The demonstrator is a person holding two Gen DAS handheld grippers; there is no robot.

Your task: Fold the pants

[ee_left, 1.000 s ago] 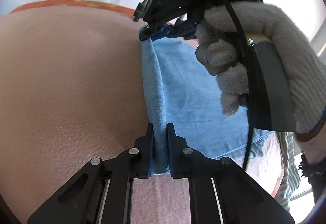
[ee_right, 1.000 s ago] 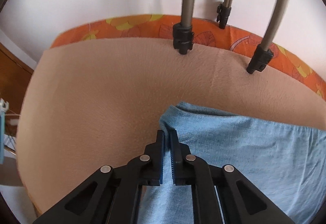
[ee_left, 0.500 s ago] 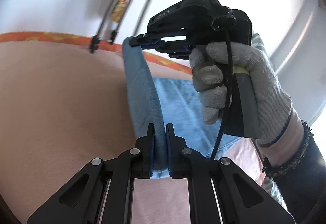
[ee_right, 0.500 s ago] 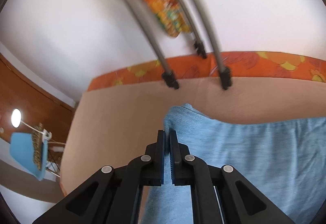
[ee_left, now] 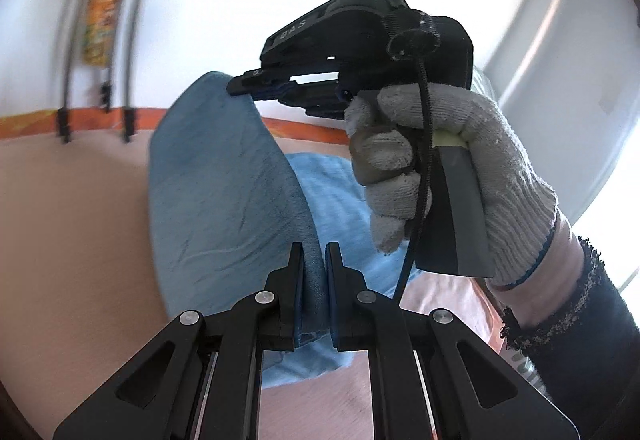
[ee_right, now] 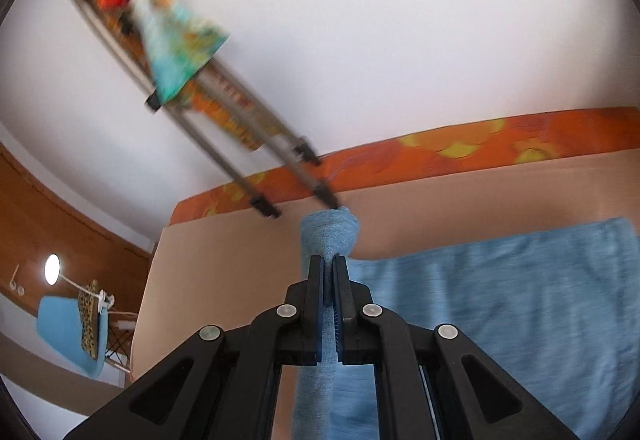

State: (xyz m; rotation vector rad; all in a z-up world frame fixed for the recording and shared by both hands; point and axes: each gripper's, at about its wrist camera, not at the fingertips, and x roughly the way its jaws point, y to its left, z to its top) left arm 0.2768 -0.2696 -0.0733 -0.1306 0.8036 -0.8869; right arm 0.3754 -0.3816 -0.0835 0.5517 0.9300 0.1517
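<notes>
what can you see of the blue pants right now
The pants are light blue, soft woven cloth, a little creased. One edge is lifted off the tan surface, pinched by the left gripper and the right gripper, both shut on it. The rest lies flat on that surface.

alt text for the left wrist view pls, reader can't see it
The left gripper is shut on an edge of the light blue pants, lifted off a peach-covered bed. Ahead, a gloved hand holds the right gripper, shut on the same edge farther along, so the cloth arches between them.
</notes>
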